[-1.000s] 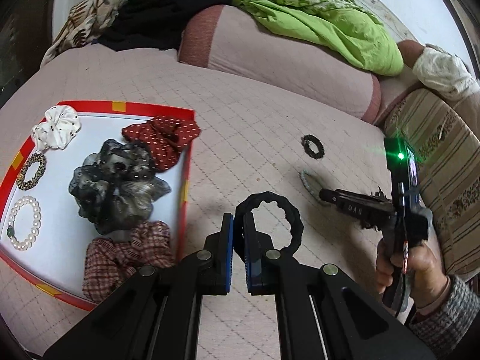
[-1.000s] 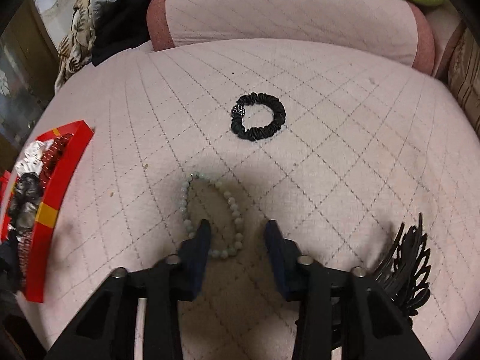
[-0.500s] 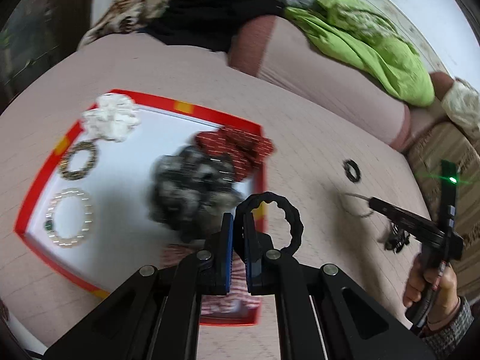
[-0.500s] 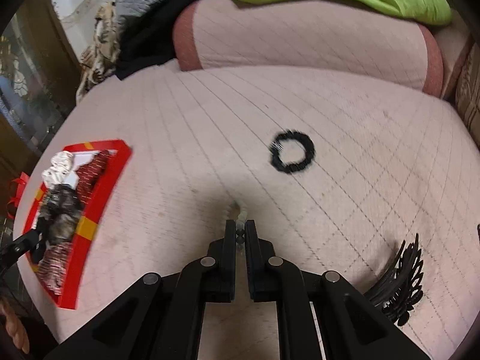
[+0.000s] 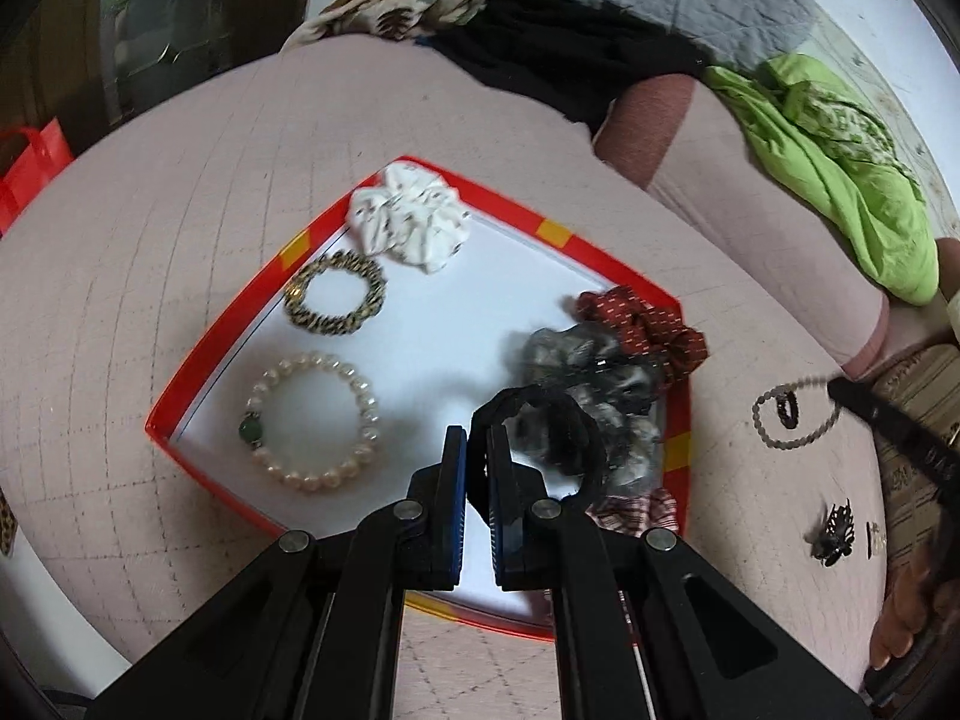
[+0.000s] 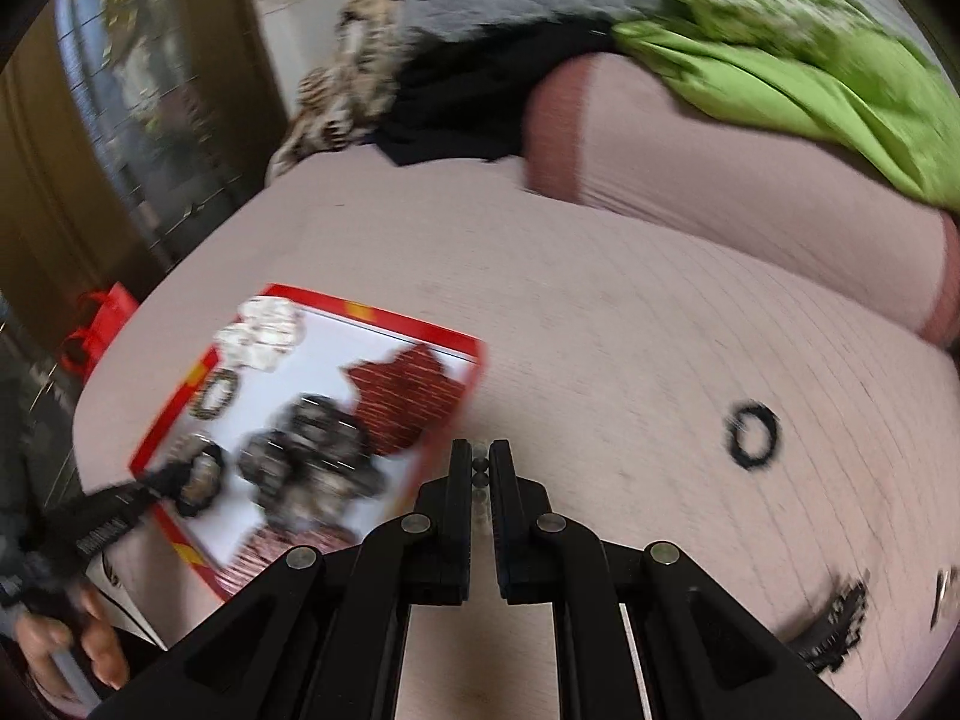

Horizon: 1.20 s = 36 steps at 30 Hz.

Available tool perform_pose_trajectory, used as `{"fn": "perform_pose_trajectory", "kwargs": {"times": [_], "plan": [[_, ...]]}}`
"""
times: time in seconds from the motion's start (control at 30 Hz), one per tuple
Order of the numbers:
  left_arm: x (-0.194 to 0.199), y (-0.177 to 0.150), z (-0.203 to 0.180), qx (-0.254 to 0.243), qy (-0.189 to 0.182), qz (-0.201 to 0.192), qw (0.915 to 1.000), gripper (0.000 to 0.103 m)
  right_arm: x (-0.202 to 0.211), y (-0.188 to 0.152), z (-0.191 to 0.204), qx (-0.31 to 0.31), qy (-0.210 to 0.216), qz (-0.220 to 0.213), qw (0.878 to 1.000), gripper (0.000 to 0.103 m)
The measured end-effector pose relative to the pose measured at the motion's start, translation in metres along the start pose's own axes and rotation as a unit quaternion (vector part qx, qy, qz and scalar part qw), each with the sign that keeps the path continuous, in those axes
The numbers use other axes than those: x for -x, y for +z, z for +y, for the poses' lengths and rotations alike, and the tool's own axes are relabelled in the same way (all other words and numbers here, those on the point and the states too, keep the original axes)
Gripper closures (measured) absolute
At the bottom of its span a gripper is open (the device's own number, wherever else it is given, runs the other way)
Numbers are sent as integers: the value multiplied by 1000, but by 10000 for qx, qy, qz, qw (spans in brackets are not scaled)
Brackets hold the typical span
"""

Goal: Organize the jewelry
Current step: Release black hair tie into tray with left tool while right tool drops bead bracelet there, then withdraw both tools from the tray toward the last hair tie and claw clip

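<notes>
My left gripper is shut on a black wavy hair tie and holds it over the red-rimmed white tray. The tray holds a pearl bracelet, a leopard hair tie, a white scrunchie, a red dotted scrunchie, a grey scrunchie and a plaid scrunchie. My right gripper is shut on a pale bead bracelet, which hangs from it above the bed, right of the tray.
A small black scrunchie lies on the pink quilted bed. A black claw clip lies at the bed's right edge. A bolster, green cloth and dark clothes lie behind. A red bag stands left.
My left gripper has carried the black hair tie left, over the tray. My right gripper closed on the bead bracelet, lifted it off the bed and moved toward the tray.
</notes>
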<state>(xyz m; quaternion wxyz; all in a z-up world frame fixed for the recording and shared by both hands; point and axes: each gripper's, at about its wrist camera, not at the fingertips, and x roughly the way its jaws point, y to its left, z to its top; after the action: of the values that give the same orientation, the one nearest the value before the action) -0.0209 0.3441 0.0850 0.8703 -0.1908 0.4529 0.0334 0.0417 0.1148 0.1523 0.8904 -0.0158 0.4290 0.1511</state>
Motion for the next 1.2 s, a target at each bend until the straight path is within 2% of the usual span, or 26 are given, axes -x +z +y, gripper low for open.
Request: {"fn": "perform_pose_trajectory", "kwargs": {"times": [0.3,0.47,0.6,0.77,0.8,0.83,0.87,0.93,1.0,1.2], "plan": [[-24,-1,18,228,-136,400,9988,97,-56,47,108,669,387,153,9969,96],[-32,3,31,479,-184,519,9973,97,-113,59,135,569,674,597,9943,96],[-36,3,33,533,-289,620,9962,97,-154,57,134,484,560,902,9932,96],[-37,4,28,523,-278,605,9964,95,-168,55,119,362,310,997,9939,96],[-37,4,28,536,-271,584,9965,93,-168,54,116,331,291,993,9941,96],[-36,3,28,545,-291,554,9966,85,-168,54,113,302,254,990,9943,95],[-34,4,28,555,-302,525,9966,71,-167,55,110,274,236,970,9946,95],[-31,4,25,574,-307,416,9970,60,-161,55,106,273,211,894,9954,88],[-26,5,24,563,-293,319,9975,60,-150,55,104,307,209,750,9965,65],[-18,4,18,429,-220,178,9987,59,-113,41,83,263,192,461,9984,62]]}}
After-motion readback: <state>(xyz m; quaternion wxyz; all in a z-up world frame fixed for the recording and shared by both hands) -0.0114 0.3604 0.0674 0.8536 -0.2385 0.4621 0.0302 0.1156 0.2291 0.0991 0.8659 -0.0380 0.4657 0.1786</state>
